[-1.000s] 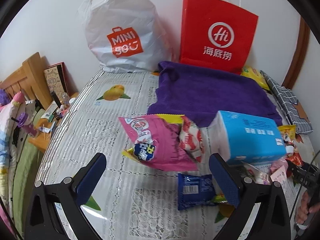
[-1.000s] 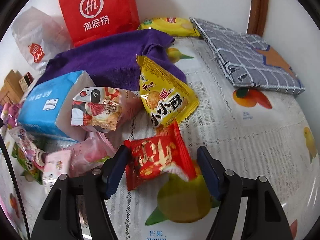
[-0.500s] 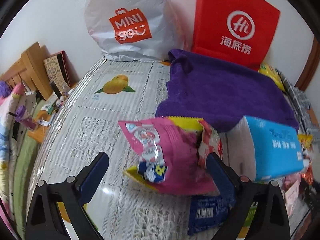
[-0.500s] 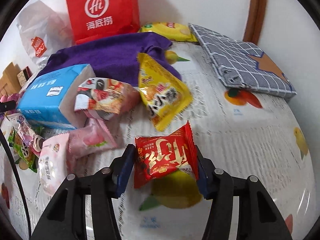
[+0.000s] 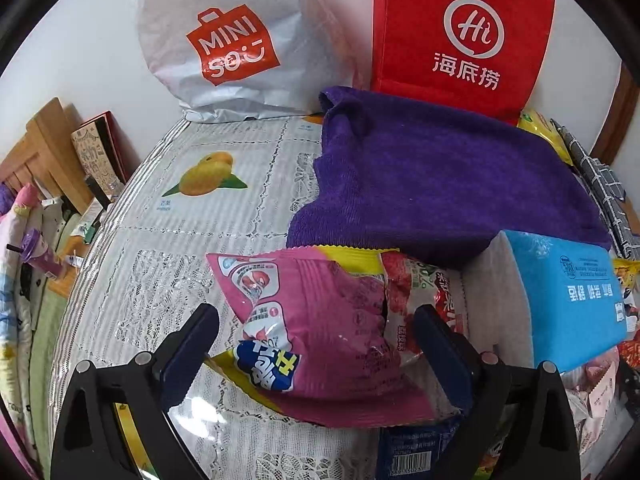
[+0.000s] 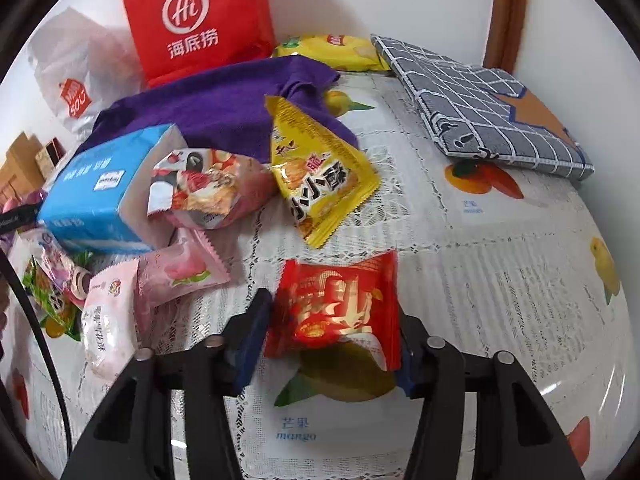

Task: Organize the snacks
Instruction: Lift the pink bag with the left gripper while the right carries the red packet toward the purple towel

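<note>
- The largest change is seen at the right gripper (image 6: 330, 350): a second ago its fingers stood apart on either side of the red snack packet (image 6: 336, 310), and now they are pressed against both edges of it, so the packet is clamped. It appears to be raised slightly off the tablecloth (image 6: 500, 288), though this cannot be told for certain. The first pick is judged to be under way.
- The left gripper (image 5: 316, 354) has been brought forward over the same second; its fingers are held apart, with the pink snack bag (image 5: 320, 320) lying between them but not squeezed. A grasp is judged to be next.
- Two containers stand against the wall: a white plastic bag (image 5: 240, 40) and a red paper bag (image 5: 460, 36). Their contents are not visible.
- The remaining snacks lie loose beside the blue tissue pack (image 6: 100, 188) and the purple towel (image 5: 440, 184); nothing is seen sorted yet.
</note>
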Demonstrator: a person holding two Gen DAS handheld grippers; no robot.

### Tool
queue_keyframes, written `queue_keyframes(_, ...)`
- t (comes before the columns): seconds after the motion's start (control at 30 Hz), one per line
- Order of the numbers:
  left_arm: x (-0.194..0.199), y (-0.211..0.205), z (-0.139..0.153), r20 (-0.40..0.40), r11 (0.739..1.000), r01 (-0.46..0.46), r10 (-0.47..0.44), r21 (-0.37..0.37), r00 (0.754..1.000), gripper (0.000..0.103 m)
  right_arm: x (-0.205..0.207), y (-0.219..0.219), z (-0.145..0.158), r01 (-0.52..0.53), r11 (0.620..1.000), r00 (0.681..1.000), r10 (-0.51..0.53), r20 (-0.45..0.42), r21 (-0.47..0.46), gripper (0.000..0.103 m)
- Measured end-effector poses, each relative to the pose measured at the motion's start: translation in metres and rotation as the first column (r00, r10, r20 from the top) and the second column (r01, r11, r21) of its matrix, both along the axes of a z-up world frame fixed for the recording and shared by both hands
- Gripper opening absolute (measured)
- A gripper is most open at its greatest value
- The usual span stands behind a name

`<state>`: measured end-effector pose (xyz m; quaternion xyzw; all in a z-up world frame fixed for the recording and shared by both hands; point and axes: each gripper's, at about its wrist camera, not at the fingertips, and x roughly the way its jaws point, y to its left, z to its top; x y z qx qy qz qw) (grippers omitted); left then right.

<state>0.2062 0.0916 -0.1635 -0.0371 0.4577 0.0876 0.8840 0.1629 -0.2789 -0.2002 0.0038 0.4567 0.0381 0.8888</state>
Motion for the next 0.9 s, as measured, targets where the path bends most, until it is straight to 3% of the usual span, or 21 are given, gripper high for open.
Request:
queue_keyframes(0.07, -0.002, 0.002, 0.002, -0.001, 1.000, -0.002, 0.002, -0.002, 1.000, 0.086, -0.002, 0.002, 0.001, -0.014, 1.000, 1.000, 0.014, 0.004, -0.001, 0.048)
queue_keyframes(0.3, -0.023, 0.011, 0.008, -0.012, 0.996, 0.048, -0.049, -0.078, 0.999, 0.062, -0.011, 0.006, 0.006, -0.017, 1.000, 1.000, 0.017, 0.004, -0.013, 0.047)
queue_keyframes(0.5, -0.049, 0.019, 0.003, -0.015, 0.992, 0.047, -0.049, -0.121, 0.999, 0.061, -0.020, 0.007, 0.008, 0.000, 1.000, 1.000, 0.000, -0.009, -0.007, 0.047)
queue_keyframes(0.67, -0.045, 0.020, 0.003, -0.014, 0.991, 0.040, -0.042, -0.129, 0.999, 0.064, -0.024, 0.009, 0.012, 0.009, 1.000, 1.000, -0.009, -0.017, 0.000, 0.047)
queue_keyframes(0.77, -0.034, 0.019, 0.001, -0.020, 0.993, 0.031, -0.033, -0.116, 0.999, 0.075, -0.025, 0.010, 0.013, 0.017, 1.000, 1.000, -0.017, -0.024, -0.001, 0.047)
queue_keyframes(0.9, -0.019, 0.022, -0.007, -0.031, 0.992, 0.010, -0.014, -0.124, 0.999, 0.078, -0.020, 0.011, 0.012, 0.021, 1.000, 0.999, -0.021, -0.043, 0.010, 0.047)
